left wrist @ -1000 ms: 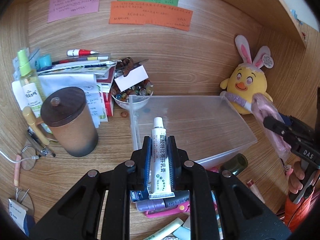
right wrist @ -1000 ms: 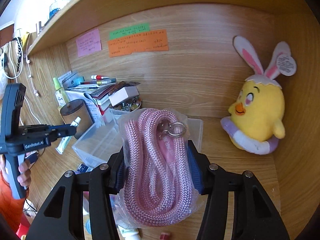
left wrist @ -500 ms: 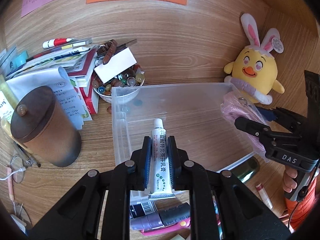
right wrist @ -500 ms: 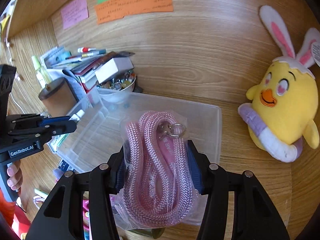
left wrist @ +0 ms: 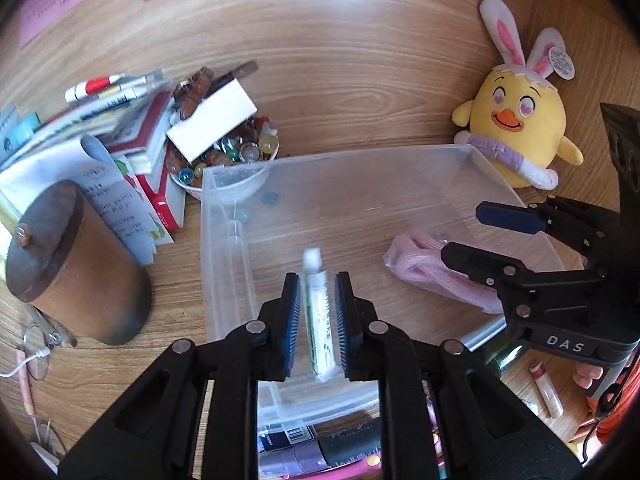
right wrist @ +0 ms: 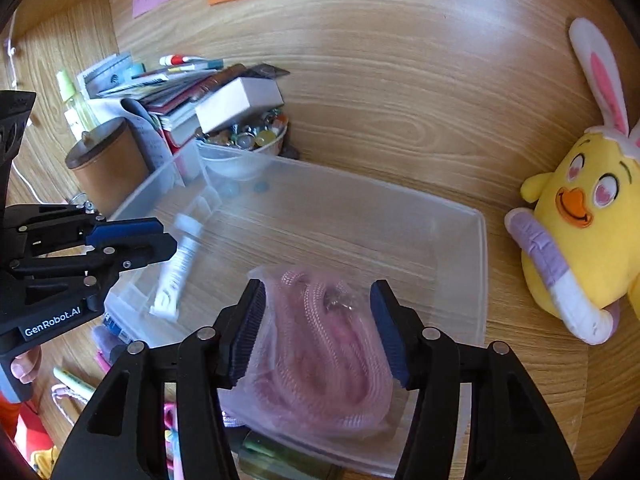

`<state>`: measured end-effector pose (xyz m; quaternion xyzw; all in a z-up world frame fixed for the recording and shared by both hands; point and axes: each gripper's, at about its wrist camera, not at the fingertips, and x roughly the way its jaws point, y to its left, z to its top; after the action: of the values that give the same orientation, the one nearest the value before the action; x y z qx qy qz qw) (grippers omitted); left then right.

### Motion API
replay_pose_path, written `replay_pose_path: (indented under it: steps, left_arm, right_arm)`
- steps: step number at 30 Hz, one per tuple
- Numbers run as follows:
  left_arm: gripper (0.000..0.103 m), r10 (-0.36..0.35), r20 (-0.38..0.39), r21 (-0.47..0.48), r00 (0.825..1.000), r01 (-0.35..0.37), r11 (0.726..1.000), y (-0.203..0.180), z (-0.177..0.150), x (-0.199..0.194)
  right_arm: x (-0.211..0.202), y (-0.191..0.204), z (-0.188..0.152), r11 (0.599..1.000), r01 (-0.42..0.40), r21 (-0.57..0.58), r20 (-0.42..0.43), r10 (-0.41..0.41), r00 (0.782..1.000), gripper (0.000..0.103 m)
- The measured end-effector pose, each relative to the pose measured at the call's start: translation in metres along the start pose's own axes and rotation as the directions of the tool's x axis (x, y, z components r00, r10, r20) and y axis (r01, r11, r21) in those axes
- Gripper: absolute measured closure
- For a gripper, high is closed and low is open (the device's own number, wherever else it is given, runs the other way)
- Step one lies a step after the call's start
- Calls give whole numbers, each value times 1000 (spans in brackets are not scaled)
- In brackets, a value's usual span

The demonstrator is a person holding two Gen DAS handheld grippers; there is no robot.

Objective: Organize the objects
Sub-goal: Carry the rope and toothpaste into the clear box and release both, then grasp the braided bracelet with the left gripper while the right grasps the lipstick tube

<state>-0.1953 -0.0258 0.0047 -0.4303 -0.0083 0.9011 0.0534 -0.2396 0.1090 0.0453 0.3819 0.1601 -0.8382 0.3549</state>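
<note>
1. Left wrist view: the left gripper (left wrist: 316,312) hangs over the clear bin (left wrist: 224,240), jaws parted a little wider than the white ointment tube (left wrist: 318,320) between them. The tube looks blurred and slack, and I cannot tell whether the pads are touching it or it is dropping free.

2. That tube's long axis runs straight ahead along the fingers, cap end pointing away, crimped end back toward the gripper's throat. The bin floor lies directly beneath it.

3. Right wrist view: the right gripper (right wrist: 316,332) stands wide open around the bagged pink rope (right wrist: 320,360). The bag rests on the bin floor, near the front wall, with a gap to the right pad; the left pad sits close against the plastic.

4. Seen from the right gripper, the tube (right wrist: 176,264) is ahead and to its left, slanting down into the bin's left end, well apart from the rope.

5. My read: both items are being let go inside the bin. Each gripper is nearest its own item, so each needs only to lift straight back out, clear of the bin walls.

6. More loose items lie on the desk just behind both grippers, in front of the bin.
</note>
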Motion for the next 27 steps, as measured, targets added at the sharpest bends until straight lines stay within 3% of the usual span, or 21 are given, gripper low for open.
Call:
replay_pose_path:
  steps: [3, 5, 10, 16, 22, 27]
  left_arm:
    - [87, -9, 9, 0, 1000, 9, 1000, -1, -1, -7]
    - [81, -14, 17, -6, 1000, 14, 1000, -1, -2, -14]
    - [53, -1, 51, -15, 999, 2, 1000, 2, -14, -35]
    - [34, 39, 89, -26, 995, -37, 999, 11, -44, -69]
    - [26, 82, 81, -68, 993, -76, 995, 25, -83, -91]
    - [26, 105, 14, -108, 994, -102, 989, 33, -118, -93]
  right_arm:
    - [-14, 4, 0, 1000, 15, -14, 34, -15, 999, 46]
    - [-27, 6, -3, 1000, 16, -16, 62, -15, 998, 41]
    - [-63, 10, -15, 999, 32, -26, 139, -28, 990, 28]
    - [-99, 11, -42, 998, 52, -25, 197, -46, 979, 19]
    - [-108, 6, -79, 997, 80, 13, 174, -81, 981, 19]
    - [-113, 3, -109, 993, 106, 42, 155, -112, 982, 19]
